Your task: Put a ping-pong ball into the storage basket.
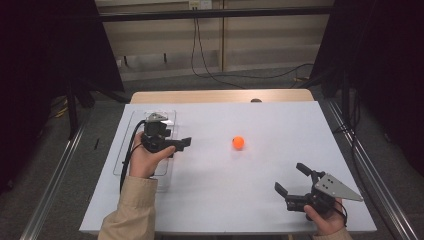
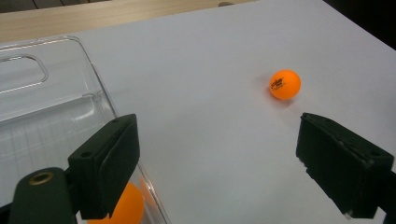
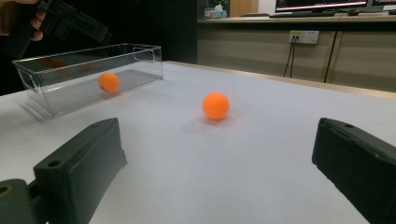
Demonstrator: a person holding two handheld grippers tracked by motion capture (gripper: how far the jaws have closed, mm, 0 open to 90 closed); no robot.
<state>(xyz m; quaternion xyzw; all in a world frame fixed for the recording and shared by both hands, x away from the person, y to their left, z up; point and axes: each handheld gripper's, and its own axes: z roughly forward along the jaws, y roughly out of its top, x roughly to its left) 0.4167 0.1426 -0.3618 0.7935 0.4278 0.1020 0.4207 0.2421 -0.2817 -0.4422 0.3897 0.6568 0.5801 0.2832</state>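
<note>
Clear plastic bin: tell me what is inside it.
The clear plastic bin holds one orange ball. In the high view, the left tongs and hand cover part of its floor, so anything beneath them is hidden.

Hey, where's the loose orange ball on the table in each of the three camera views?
High view: the orange ball lies on the white table, a little right of centre, right of the left tongs.
Left gripper view: upper right, beyond the open jaws.
Right gripper view: centre, between and beyond the open jaws.
Shared landmark: the clear plastic bin, which holds a second orange ball.
</note>
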